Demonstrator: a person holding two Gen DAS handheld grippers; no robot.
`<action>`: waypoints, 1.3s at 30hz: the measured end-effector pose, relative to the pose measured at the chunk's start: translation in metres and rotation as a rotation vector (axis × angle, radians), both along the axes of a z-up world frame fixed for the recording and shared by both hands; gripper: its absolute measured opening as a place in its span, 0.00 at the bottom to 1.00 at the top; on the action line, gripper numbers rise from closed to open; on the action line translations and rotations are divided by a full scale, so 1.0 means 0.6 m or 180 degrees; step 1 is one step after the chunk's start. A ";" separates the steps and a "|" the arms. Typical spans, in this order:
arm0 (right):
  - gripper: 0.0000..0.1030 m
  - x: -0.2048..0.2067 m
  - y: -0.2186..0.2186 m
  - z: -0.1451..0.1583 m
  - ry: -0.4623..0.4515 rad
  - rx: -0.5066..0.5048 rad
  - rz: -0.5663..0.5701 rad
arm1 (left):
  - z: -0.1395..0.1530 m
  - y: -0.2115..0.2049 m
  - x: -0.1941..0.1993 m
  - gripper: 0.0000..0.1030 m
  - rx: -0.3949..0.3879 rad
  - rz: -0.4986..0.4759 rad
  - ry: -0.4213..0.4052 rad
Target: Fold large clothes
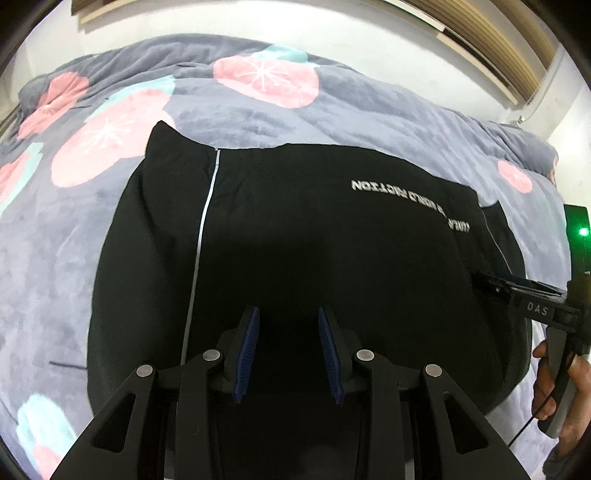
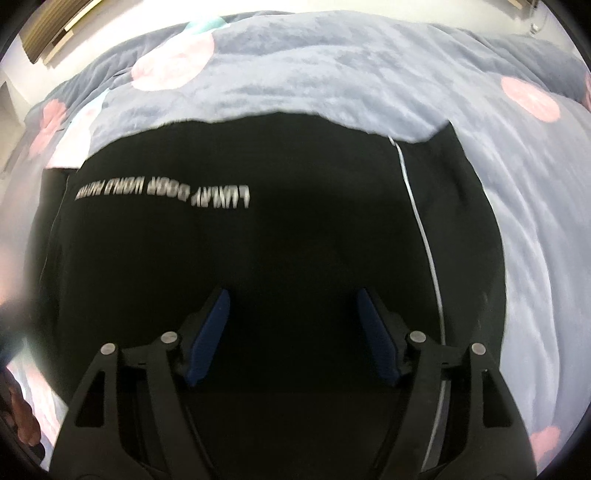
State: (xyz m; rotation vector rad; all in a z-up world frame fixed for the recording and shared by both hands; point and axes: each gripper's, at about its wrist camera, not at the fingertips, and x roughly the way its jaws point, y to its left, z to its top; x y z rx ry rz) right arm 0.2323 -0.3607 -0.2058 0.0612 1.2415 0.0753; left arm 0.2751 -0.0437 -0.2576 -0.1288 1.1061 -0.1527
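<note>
1. While the black fabric garment with white piping and grey lettering lies flat on the grey floral plush bed cover, both grippers hover over its near edge.
2. Left gripper jaws stand narrowly apart, empty; right gripper jaws wide, empty.

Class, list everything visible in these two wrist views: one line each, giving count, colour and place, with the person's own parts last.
Garment: one, black, with white piping lines and white lettering, spread flat on the blanket.
Blanket: one, grey-blue with pink and teal circles, covering the bed under the garment.
Slatted panel: one, brown wood, on the white wall behind.
Left tool: one, black with blue pads, open, above the garment's near edge.
Right tool: one, black with blue pads, open, above the garment.
Hand: one, gripping the right tool's handle at the left view's right edge.
</note>
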 end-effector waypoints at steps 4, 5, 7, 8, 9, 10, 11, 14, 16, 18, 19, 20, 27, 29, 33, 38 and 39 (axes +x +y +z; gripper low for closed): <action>0.68 -0.048 -0.017 0.002 0.0064 0.0013 -0.0038 | 0.018 -0.003 -0.035 0.33 0.0033 -0.0040 -0.0039; 0.68 -0.061 -0.021 0.004 0.0065 0.0024 -0.0044 | 0.023 -0.003 -0.043 0.33 0.0040 -0.0048 -0.0053; 0.68 -0.078 -0.032 0.010 0.0065 0.0045 -0.0058 | 0.033 -0.003 -0.057 0.33 0.0058 -0.0059 -0.0081; 0.68 -0.090 -0.038 0.014 0.0060 0.0053 -0.0068 | 0.039 -0.002 -0.065 0.33 0.0072 -0.0058 -0.0098; 0.68 -0.098 -0.042 0.016 0.0058 0.0053 -0.0076 | 0.043 -0.001 -0.071 0.33 0.0078 -0.0058 -0.0109; 0.68 -0.107 -0.047 0.019 0.0059 0.0049 -0.0087 | 0.048 0.000 -0.078 0.33 0.0086 -0.0057 -0.0123; 0.68 -0.115 -0.052 0.021 0.0064 0.0041 -0.0098 | 0.054 0.001 -0.085 0.33 0.0094 -0.0057 -0.0137; 0.68 -0.141 -0.074 0.026 0.0103 0.0010 -0.0175 | 0.069 0.005 -0.102 0.33 0.0119 -0.0049 -0.0171; 0.68 -0.159 -0.094 0.030 0.0129 0.0015 -0.0263 | 0.083 0.007 -0.118 0.33 0.0138 -0.0049 -0.0209; 0.68 -0.177 -0.112 0.035 0.0141 0.0043 -0.0351 | 0.098 0.008 -0.134 0.33 0.0148 -0.0051 -0.0246; 0.68 -0.189 -0.123 0.039 0.0144 0.0061 -0.0402 | 0.105 0.008 -0.142 0.33 0.0153 -0.0046 -0.0263; 0.68 -0.202 -0.133 0.045 0.0150 0.0072 -0.0453 | 0.113 0.007 -0.151 0.33 0.0159 -0.0045 -0.0279; 0.69 -0.280 -0.160 0.096 0.0084 0.0129 -0.0635 | 0.177 0.002 -0.234 0.33 0.0256 -0.0117 -0.0451; 0.70 -0.305 -0.164 0.111 0.0046 0.0119 -0.0645 | 0.191 0.001 -0.261 0.33 0.0268 -0.0130 -0.0487; 0.71 -0.325 -0.165 0.124 -0.0005 0.0067 -0.0629 | 0.203 0.002 -0.296 0.33 0.0264 -0.0135 -0.0491; 0.73 -0.338 -0.167 0.131 -0.0037 0.0006 -0.0635 | 0.196 0.020 -0.312 0.33 0.0240 -0.0091 -0.0425; 0.74 -0.345 -0.172 0.134 -0.0039 0.0008 -0.0645 | 0.193 0.027 -0.311 0.33 0.0234 -0.0059 -0.0406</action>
